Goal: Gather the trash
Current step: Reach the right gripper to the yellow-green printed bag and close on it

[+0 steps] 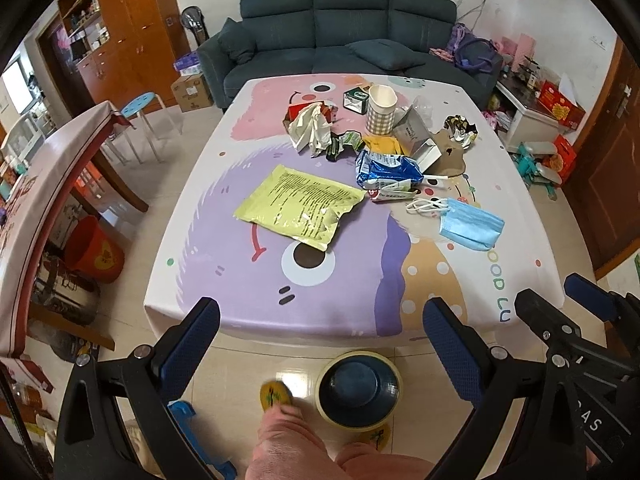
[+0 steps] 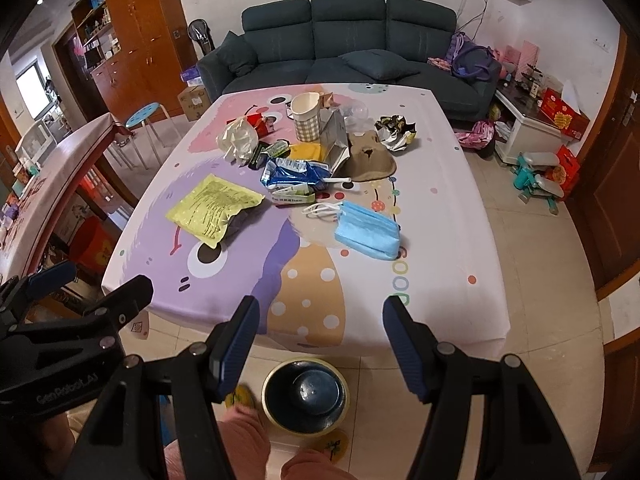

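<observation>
Tablecloth: purple, pink, dotted orange. Packet: yellow-green, black print. Mask: light blue. Cup, 12 o'clock: beige check.

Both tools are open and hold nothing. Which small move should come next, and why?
Probably reach the right tool forward to the blue face mask. It lies alone, nearest the table's front edge on that side, and the dark bin stands on the floor just below for the drop.

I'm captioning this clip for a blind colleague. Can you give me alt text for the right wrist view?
The open right gripper hovers empty before a table strewn with trash: a blue face mask, a yellow packet, a blue wrapper and a checked paper cup. A dark bin stands on the floor below.
</observation>
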